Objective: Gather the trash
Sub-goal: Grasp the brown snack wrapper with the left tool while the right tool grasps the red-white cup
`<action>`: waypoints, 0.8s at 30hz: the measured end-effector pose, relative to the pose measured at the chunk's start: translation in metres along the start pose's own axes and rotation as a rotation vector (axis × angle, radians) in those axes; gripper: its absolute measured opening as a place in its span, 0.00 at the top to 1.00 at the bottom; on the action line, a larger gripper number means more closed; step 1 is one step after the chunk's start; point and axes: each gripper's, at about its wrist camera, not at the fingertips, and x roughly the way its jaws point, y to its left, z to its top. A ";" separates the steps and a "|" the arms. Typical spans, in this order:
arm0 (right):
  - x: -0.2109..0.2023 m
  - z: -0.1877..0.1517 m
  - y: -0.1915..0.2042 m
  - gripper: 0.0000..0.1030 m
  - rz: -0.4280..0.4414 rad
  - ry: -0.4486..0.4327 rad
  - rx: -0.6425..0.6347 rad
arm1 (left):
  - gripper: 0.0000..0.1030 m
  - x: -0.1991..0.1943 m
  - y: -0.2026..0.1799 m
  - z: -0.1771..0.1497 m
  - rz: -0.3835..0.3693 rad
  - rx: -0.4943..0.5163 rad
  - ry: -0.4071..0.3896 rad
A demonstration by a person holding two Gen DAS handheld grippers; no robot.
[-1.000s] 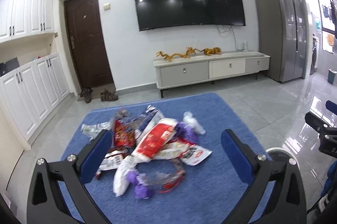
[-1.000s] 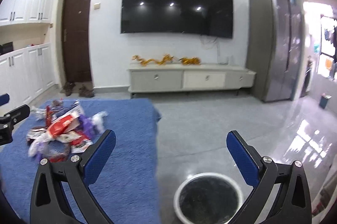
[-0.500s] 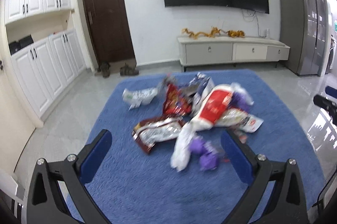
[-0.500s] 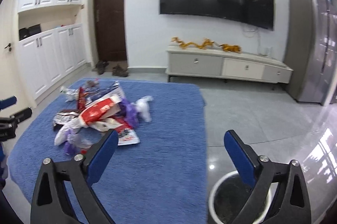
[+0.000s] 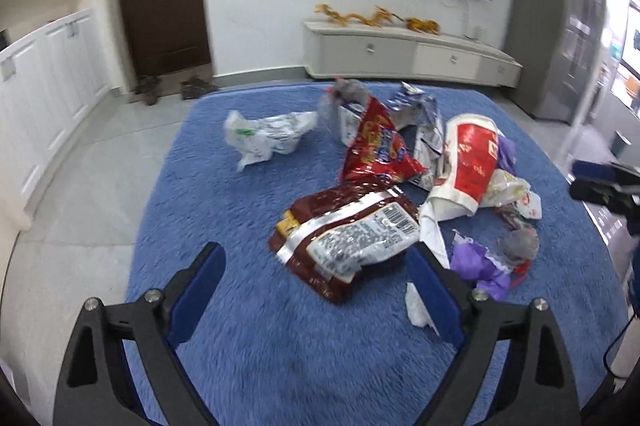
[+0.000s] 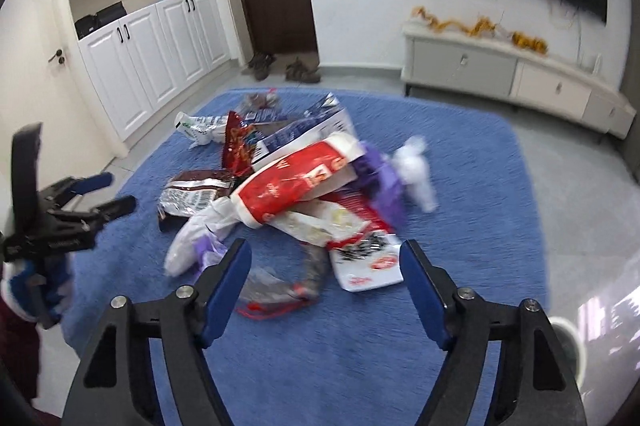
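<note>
Between your left gripper [image 5: 316, 276] fingers, lower centre of frame, lies the near end of the maroon wrapper [image 5: 346, 232]; the pads stand clear, closing slightly. Your right gripper [image 6: 326, 264] fingers, also apart and narrowing, frame a clear wrapper [image 6: 280, 288] and a white packet [image 6: 366, 262] on the blue rug [image 6: 460, 186]. Motion blur obscures the pile's labels.
</note>
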 end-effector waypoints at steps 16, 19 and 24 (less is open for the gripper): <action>0.102 0.039 -0.012 0.58 0.197 0.128 0.328 | 0.22 0.047 -0.021 0.010 -0.100 0.396 0.049; 0.112 0.042 -0.012 0.69 0.214 0.139 0.353 | 0.34 0.057 -0.026 0.011 -0.088 0.421 0.066; 0.115 0.046 -0.013 0.85 0.267 0.117 0.380 | 0.72 0.069 -0.024 0.010 -0.119 0.391 0.111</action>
